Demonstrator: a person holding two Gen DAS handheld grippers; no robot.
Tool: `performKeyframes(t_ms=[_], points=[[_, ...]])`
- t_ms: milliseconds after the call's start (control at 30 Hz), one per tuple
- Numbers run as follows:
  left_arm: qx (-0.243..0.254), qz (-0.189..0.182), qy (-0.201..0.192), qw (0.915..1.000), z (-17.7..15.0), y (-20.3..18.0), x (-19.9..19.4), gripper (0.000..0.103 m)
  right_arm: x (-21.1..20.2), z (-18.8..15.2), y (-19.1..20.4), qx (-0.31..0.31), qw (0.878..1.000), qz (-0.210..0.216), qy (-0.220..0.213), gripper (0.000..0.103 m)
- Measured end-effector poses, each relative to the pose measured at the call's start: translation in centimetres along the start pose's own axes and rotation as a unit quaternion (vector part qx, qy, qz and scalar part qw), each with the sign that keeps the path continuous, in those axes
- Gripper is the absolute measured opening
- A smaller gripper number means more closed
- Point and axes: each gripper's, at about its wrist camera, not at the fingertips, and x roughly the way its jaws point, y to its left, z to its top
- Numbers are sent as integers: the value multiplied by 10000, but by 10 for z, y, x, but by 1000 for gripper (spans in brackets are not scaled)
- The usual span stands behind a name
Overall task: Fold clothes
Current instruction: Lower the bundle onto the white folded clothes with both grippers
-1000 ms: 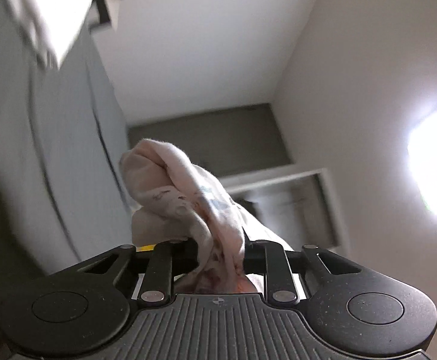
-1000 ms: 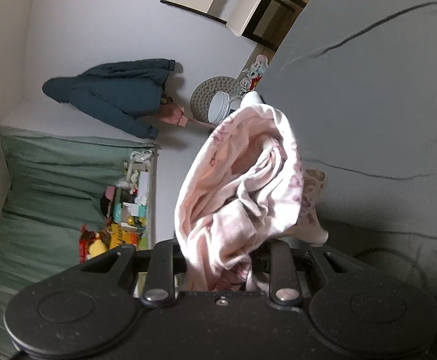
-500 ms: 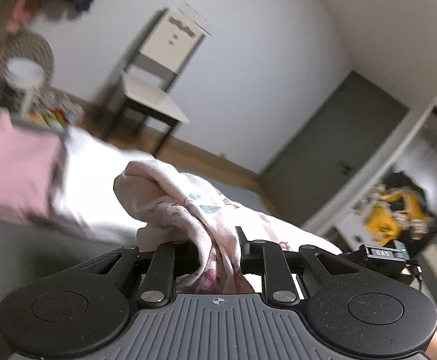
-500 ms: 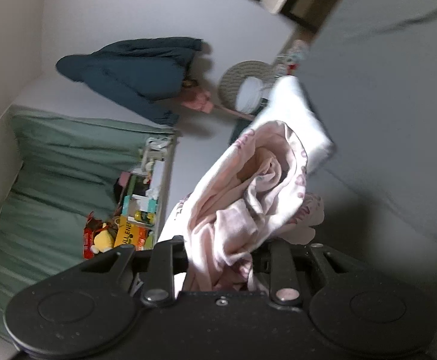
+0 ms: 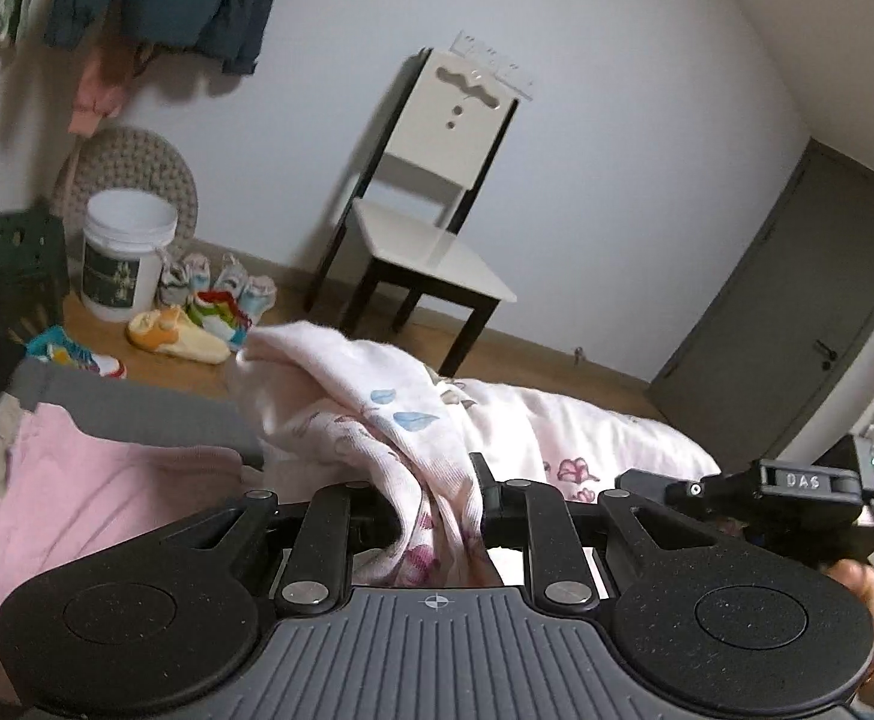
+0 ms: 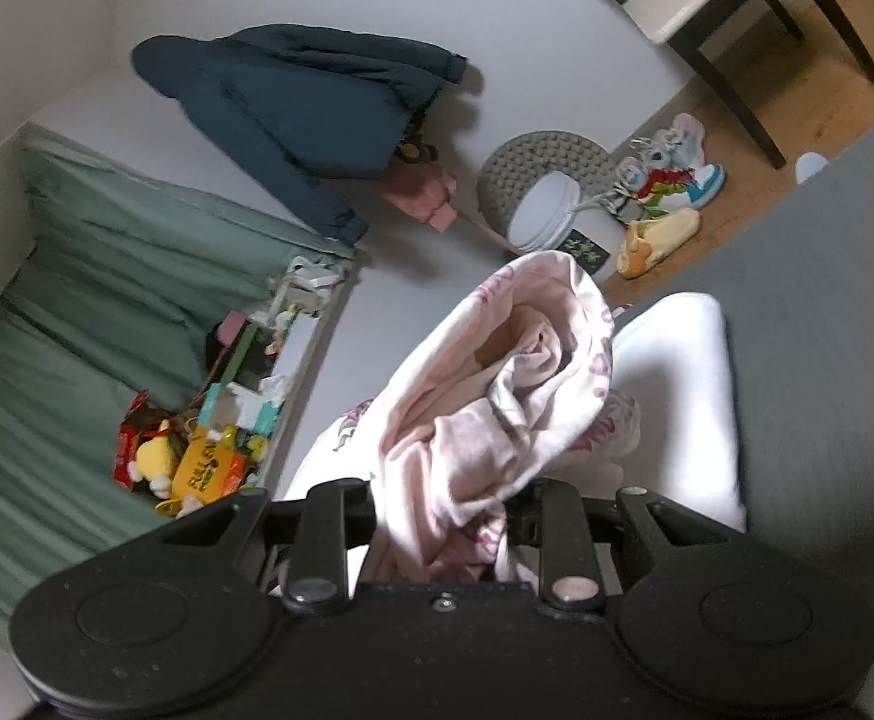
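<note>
Fingers of the left gripper (image 5: pixel 437 501) are clamped on a bunched fold of the pale pink floral garment (image 5: pixel 401 420), which rises out of the grip and drapes away to the right over the grey bed (image 5: pixel 137 414). Beside it on the left lies a plain pink cloth (image 5: pixel 95 492). At the right edge the other gripper, marked DAS, pokes into the left wrist view, with part of a hand (image 5: pixel 863 594) under it. Farther off stand sneakers (image 5: pixel 215 300), a white bucket (image 5: pixel 122 264), a white chair (image 5: pixel 431 228) and a grey door (image 5: pixel 797 324).

Fingers of the right gripper (image 6: pixel 440 516) are likewise closed on the same garment, its cloth bulging up in a loose roll between them. Just behind lies a white folded item (image 6: pixel 683 396) on the bed. Beyond hang a dark blue jacket (image 6: pixel 293 102) and green curtains (image 6: pixel 77 324), with a toy shelf (image 6: pixel 227 414) below.
</note>
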Motion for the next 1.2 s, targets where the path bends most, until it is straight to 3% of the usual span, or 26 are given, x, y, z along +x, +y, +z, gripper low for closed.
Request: performKeyframes(t_ms=[200, 333, 433, 467, 533, 600, 667, 767, 833, 900, 933, 1000, 1067, 1100, 1200], points=[[-53, 172, 490, 9986, -21, 27, 38, 20, 24, 0, -47, 411, 9984, -309, 250, 28], [-292, 174, 645, 9973, -35, 43, 43, 21, 22, -10, -71, 837, 9957, -187, 360, 30], [-209, 171, 661, 9974, -36, 44, 40, 31, 18, -12, -73, 1038, 9939, -71, 367, 35], [-174, 216, 682, 9973, -35, 43, 38, 34, 16, -12, -73, 1091, 9933, -64, 368, 42], [-55, 438, 691, 9966, -34, 42, 33, 56, 7, -11, -71, 1113, 9932, -172, 309, 53], [155, 678, 605, 9957, -34, 38, 23, 64, -6, -13, -63, 922, 9944, -453, 261, 57], [412, 777, 476, 9950, -36, 33, 9, 66, -19, -15, -56, 730, 9944, -733, 213, 71], [740, 767, 199, 9941, -38, 19, -14, 66, -42, -25, -37, 25, 9928, -1193, 77, 70], [941, 681, -23, 9932, -39, 8, -27, 66, -54, -37, -15, -677, 9895, -1258, -203, 68], [1183, 593, -144, 9911, -42, -7, -27, 72, -63, -50, 9, -1385, 9817, -1219, -476, 64], [1304, 548, -204, 9897, -44, -15, -27, 83, -61, -56, 23, -1813, 9734, -1279, -571, 63], [1544, 459, -324, 9864, -47, -30, -28, 89, -48, -67, 49, -2626, 9494, -1600, -644, 63], [1783, 369, -443, 9823, -50, -45, -29, 89, -28, -77, 72, -3371, 9168, -2051, -620, 63], [1932, 444, -479, 9790, -54, -52, -25, 89, -15, -80, 79, -3567, 9060, -2206, -574, 63], [2314, 1049, -388, 9664, -71, -64, 1, 89, 15, -84, 86, -3708, 8959, -2343, -707, 63]])
